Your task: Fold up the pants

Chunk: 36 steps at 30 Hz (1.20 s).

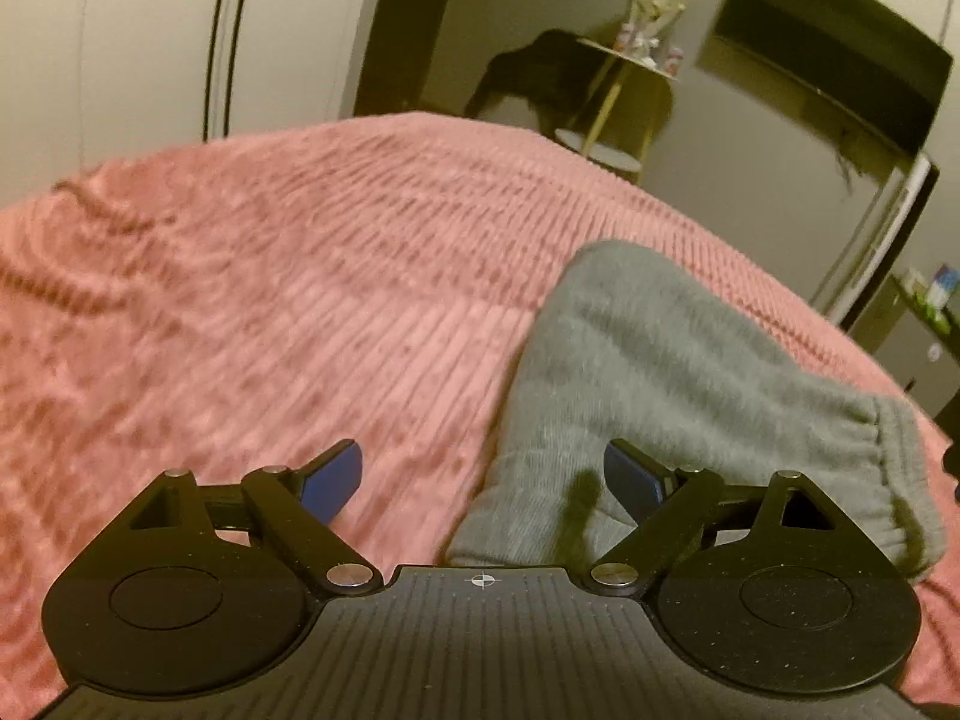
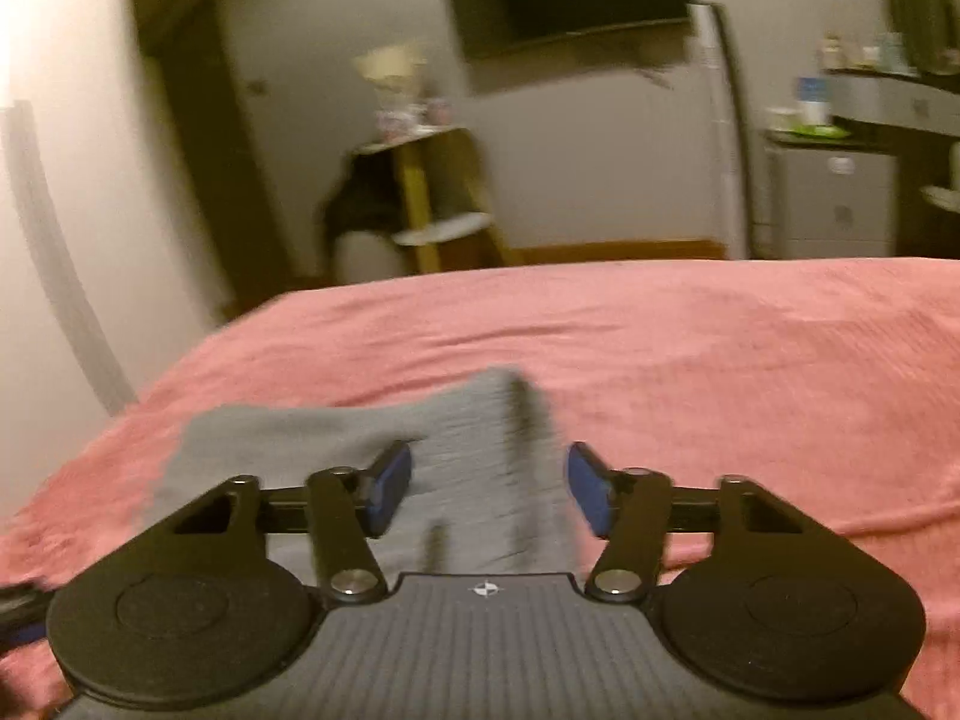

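Lying on pink bedspread [image 1: 252, 276], grey pants [image 1: 648, 372], seemingly bunched, left tongs [image 1: 483, 480] and right tongs [image 2: 489, 495] released

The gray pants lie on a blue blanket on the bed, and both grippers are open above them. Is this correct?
Not quite: the blanket is pink, not blue, as both wrist views show. The rest holds: the gray pants lie on it, and the left gripper and right gripper are both open above them.

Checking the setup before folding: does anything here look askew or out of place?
The grey pants lie bunched and crooked on the pink blanket, not flat. Beyond the bed, a dark garment hangs off the small side table. Nothing looks spilled or damaged.
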Motion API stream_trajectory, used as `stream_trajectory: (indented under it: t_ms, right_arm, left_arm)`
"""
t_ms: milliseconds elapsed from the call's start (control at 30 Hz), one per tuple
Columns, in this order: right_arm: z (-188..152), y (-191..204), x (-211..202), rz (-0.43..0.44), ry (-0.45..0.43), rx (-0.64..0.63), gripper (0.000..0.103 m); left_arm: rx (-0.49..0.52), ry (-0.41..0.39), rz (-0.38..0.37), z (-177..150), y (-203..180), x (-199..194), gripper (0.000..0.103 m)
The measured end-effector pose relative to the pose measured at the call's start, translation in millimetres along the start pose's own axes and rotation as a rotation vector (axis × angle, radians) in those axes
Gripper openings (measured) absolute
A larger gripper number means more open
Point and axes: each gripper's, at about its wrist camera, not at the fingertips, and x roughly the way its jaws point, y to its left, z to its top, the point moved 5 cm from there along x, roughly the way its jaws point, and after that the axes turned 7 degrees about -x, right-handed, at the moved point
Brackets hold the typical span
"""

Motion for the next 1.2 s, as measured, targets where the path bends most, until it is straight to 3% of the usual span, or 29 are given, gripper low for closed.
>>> stream_trajectory:
  t_ms: [67,167,233,333,367,533,600,733,933,1067,1200]
  right_arm:
    - [-6.0,15.7,2.9,0.094,0.026,-0.009,0.040]
    - [-20.1,34.6,12.9,0.143,0.099,-0.076,0.039]
    - [-32.2,36.8,23.0,0.117,0.183,-0.107,0.038]
    - [-49.3,25.1,40.7,0.092,0.356,-0.052,0.020]
    - [-50.2,20.9,40.8,0.094,0.366,-0.032,0.017]
    - [-47.5,18.9,34.2,0.092,0.351,-0.032,0.017]
    - [-42.0,21.6,29.5,0.090,0.285,-0.022,0.018]
    - [-27.0,13.9,18.5,0.036,0.109,-0.023,0.019]
    - [-33.4,8.9,37.7,0.018,0.149,-0.010,0.019]
    - [-33.0,7.3,44.3,0.018,0.145,0.003,0.018]
    - [-37.8,5.5,50.7,0.022,0.131,0.019,0.018]
  left_arm:
    - [0.028,0.028,0.010,-2.9,-5.5,8.0,0.091]
    - [0.056,0.081,0.017,-10.2,-9.1,19.0,0.091]
    - [0.086,0.100,0.044,-14.7,-10.0,23.5,0.093]
    - [0.100,0.132,0.064,-19.9,-9.6,27.6,0.097]
    - [0.102,0.141,0.067,-22.1,-9.4,28.2,0.097]
    - [0.068,0.180,0.054,-22.5,-4.8,22.6,0.097]
    - [0.062,0.164,0.035,-19.1,-5.4,14.6,0.091]
    - [0.073,0.069,0.002,1.4,-17.8,3.1,0.090]
    - [0.124,0.070,0.000,40.1,-56.9,41.6,0.090]
    - [0.209,0.074,0.008,54.8,-89.2,83.6,0.087]
    - [0.310,0.065,0.067,57.5,-109.5,121.9,0.091]
